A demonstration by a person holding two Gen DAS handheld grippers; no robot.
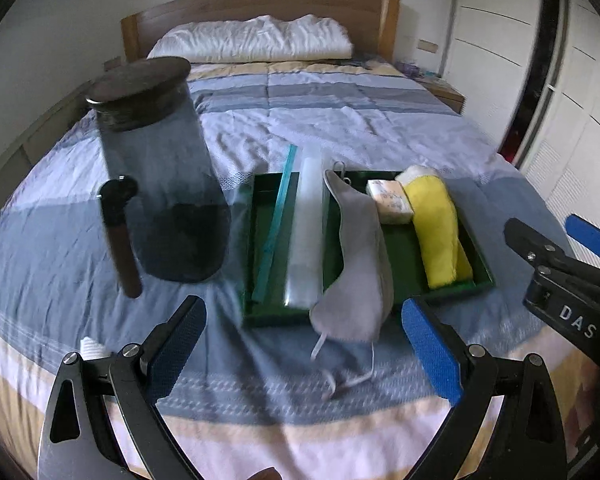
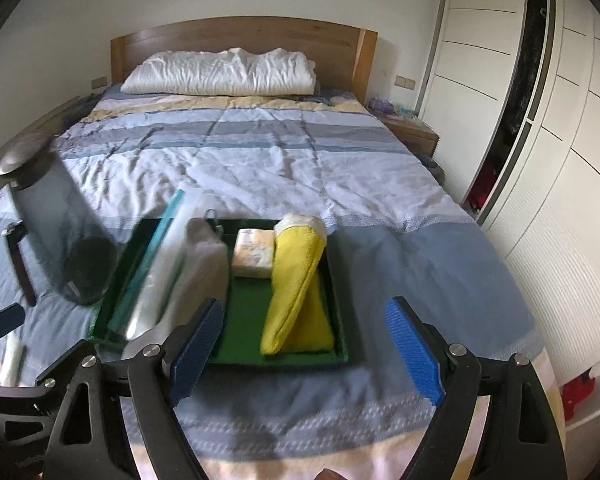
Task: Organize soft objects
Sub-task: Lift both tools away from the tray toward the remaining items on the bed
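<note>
A dark green tray [image 1: 404, 264] [image 2: 244, 312] lies on the bed. In it are a rolled yellow cloth [image 1: 438, 228] [image 2: 296, 296], a small tissue pack [image 1: 390, 202] [image 2: 254, 254], a clear zip bag with a teal strip [image 1: 306, 232] [image 2: 152, 280] and a grey eye mask [image 1: 358, 264] [image 2: 204, 256] that hangs over the tray's front edge. My left gripper [image 1: 304, 352] is open, just before the mask. My right gripper [image 2: 304, 348] is open, just before the tray and the yellow cloth; it also shows in the left wrist view [image 1: 552, 236].
A smoked glass pitcher [image 1: 160, 176] [image 2: 56, 232] with a dark lid and handle stands left of the tray. A white pillow [image 1: 256, 40] lies at the wooden headboard. White wardrobe doors [image 2: 540, 160] run along the right. A nightstand [image 2: 412, 132] stands by the bed.
</note>
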